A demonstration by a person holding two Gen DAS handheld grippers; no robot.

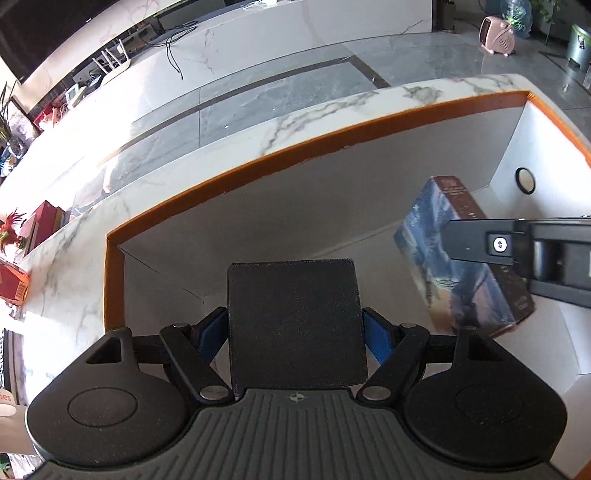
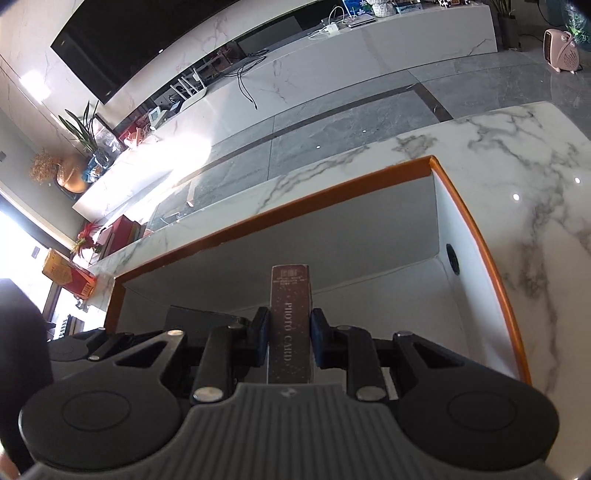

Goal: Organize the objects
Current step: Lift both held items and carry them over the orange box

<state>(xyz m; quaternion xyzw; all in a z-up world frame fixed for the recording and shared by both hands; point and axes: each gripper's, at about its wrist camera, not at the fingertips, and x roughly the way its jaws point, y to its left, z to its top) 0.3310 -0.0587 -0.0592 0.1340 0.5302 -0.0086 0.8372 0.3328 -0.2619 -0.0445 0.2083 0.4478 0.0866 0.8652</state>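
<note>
My left gripper (image 1: pixel 295 341) is shut on a dark grey textured square box (image 1: pixel 295 317), its blue pads pressed against both sides. It hangs over the inside of a white storage box with an orange rim (image 1: pixel 258 166). My right gripper (image 2: pixel 290 332) is shut on a brown and blue photo card box (image 2: pixel 290 295), held upright with its spine facing the camera, also over the storage box (image 2: pixel 295 201). In the left wrist view the card box (image 1: pixel 443 266) tilts at the right, with one right-gripper finger (image 1: pixel 476 245) across it. The dark box (image 2: pixel 199 316) shows to the left.
The storage box sits on a white marble table (image 1: pixel 332 110) and has a round hole (image 1: pixel 525 180) in its right wall. A red carton (image 2: pixel 70 275) lies off the table's left end. Grey tiled floor, a pink heater (image 1: pixel 496 35) and a long white cabinet lie beyond.
</note>
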